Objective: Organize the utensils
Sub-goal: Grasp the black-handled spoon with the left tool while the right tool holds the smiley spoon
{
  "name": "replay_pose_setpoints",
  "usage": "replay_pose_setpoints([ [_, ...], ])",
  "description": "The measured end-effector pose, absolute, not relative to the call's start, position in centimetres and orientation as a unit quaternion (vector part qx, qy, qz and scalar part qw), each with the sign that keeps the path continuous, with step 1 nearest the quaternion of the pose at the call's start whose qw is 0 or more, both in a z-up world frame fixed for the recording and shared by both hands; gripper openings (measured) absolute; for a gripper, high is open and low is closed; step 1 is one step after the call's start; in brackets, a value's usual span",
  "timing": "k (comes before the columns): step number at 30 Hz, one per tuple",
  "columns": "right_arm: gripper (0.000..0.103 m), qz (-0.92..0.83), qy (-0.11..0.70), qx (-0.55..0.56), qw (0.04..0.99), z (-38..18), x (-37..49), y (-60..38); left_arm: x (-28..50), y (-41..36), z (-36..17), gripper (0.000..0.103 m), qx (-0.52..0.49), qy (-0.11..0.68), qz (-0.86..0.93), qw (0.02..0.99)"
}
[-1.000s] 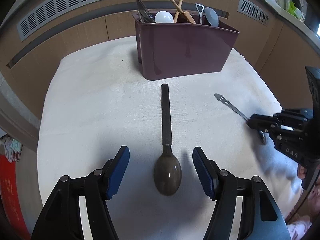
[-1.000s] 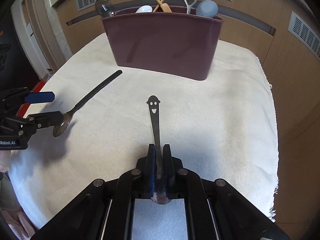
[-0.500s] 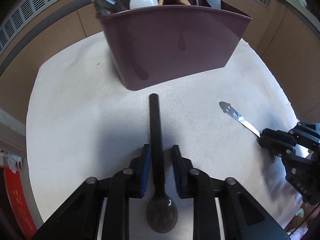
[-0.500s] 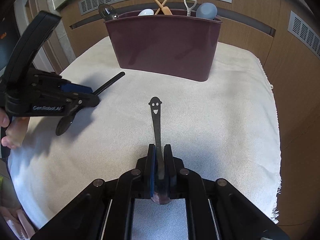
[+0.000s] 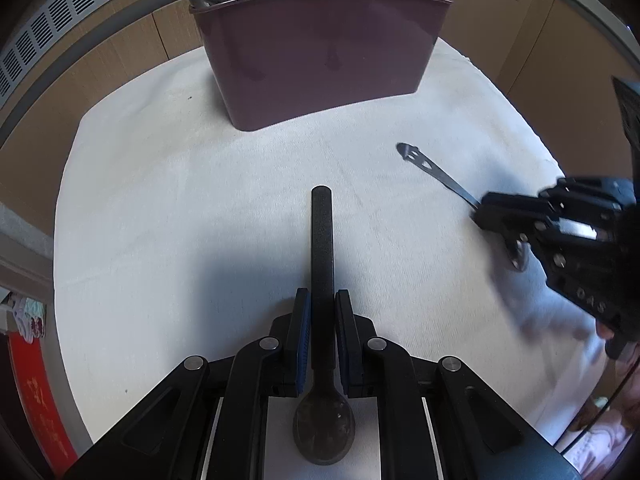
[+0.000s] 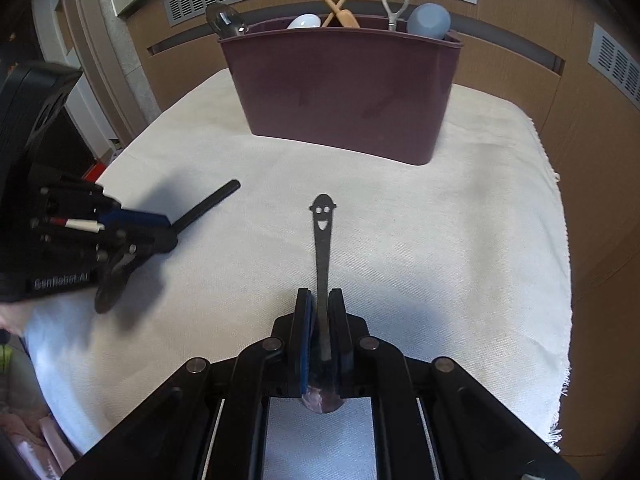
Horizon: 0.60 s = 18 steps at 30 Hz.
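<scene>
On the cloth-covered table [image 5: 168, 208], the left claw [image 5: 322, 312] has now clenched the black-handled spoon [image 5: 322, 240]; the right claw [image 6: 319, 312] stays clamped on the smiley spoon [image 6: 322, 232], so both await transfer to the maroon bin [image 6: 340, 92].

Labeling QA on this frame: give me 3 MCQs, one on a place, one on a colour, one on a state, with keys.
1. Where does the bin stand relative to both tools?
A. ahead of them, at the far side of the white cloth
B. behind them
C. on the floor

2. What colour is the bin?
A. white
B. maroon
C. green

3. What state is the left tool in?
A. wide open above the spoon
B. shut on the black-handled spoon
C. shut on nothing

Key: 1 A, the bin sits beyond the fingertips in both wrist views. 2 B, its wall is dark reddish-purple. 3 B, the blue pads press the handle from both sides; the right tool likewise grips the smiley-handled spoon.
</scene>
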State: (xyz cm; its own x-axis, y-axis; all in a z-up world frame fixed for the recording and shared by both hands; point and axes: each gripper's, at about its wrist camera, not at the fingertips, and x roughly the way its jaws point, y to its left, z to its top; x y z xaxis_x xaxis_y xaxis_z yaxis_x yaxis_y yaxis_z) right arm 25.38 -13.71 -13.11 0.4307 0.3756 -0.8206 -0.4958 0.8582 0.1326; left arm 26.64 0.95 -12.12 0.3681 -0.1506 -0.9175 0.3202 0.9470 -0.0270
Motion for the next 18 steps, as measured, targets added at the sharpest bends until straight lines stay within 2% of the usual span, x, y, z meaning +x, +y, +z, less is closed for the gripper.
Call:
replay_pose_setpoints([
  [4,0.009,0.249,0.470,-0.087,0.842,-13.0,26.3,-12.1,26.5,0.8,-12.2,0.013,0.079,0.537,-0.141,0.828],
  [8,0.017,0.250,0.475,-0.100,0.838,-12.8,27.2,-10.7,26.2,1.4,-12.3,0.013,0.073,0.534,-0.147,0.829],
  [14,0.021,0.249,0.482,-0.121,0.831,-13.1,28.3,-9.3,25.5,1.5,-12.2,0.013,0.069,0.532,-0.149,0.830],
  [16,0.018,0.253,0.479,-0.142,0.828,-13.0,28.1,-8.8,25.4,1.5,-12.2,0.013,0.069,0.533,-0.149,0.830],
  [17,0.008,0.258,0.479,-0.144,0.827,-13.1,28.0,-8.7,25.5,1.4,-12.2,0.013,0.070,0.534,-0.148,0.830],
  [18,0.008,0.261,0.479,-0.145,0.825,-13.0,27.8,-8.7,25.5,1.5,-12.2,0.013,0.069,0.534,-0.148,0.829],
])
